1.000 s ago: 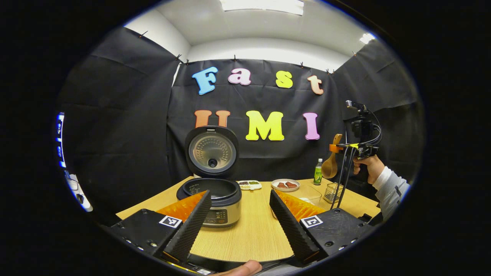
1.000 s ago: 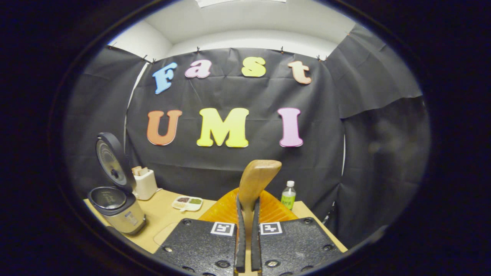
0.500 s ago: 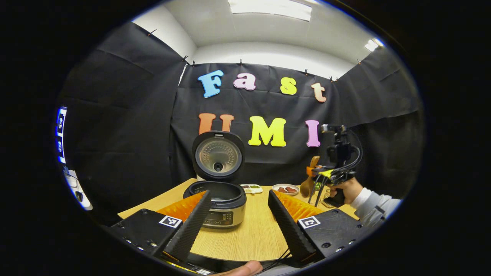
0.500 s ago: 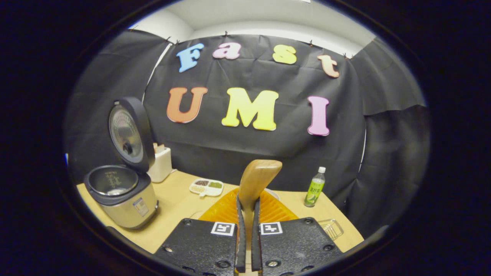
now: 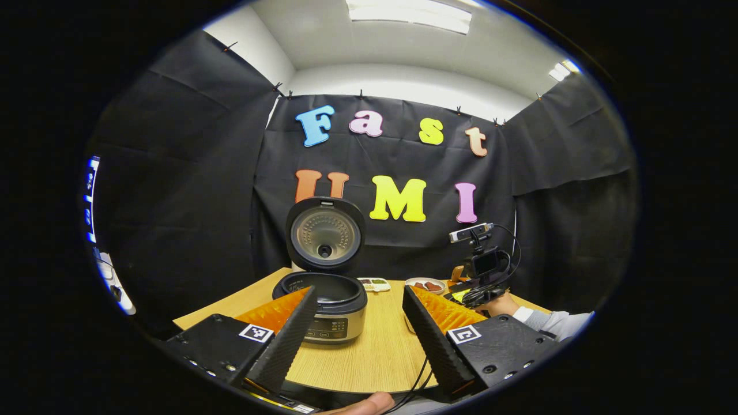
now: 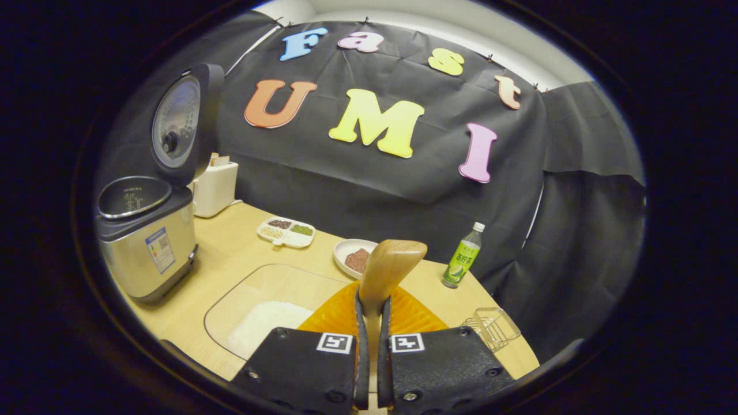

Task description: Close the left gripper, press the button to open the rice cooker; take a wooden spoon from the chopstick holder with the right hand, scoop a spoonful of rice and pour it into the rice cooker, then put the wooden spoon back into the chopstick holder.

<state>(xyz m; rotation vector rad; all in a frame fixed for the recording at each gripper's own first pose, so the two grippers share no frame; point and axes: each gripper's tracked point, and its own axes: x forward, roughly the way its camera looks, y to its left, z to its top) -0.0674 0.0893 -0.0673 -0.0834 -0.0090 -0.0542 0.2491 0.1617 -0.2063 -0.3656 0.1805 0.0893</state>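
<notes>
Rice cooker (image 6: pixel 147 242) lid up; wooden spoon (image 6: pixel 385 271) upright, clamped.

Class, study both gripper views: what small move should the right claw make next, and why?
Probably lower the right claw so the wooden spoon dips into the white rice in the clear container below it. The spoon is clamped, the rice cooker stands open, and no rice shows on the spoon.
</notes>
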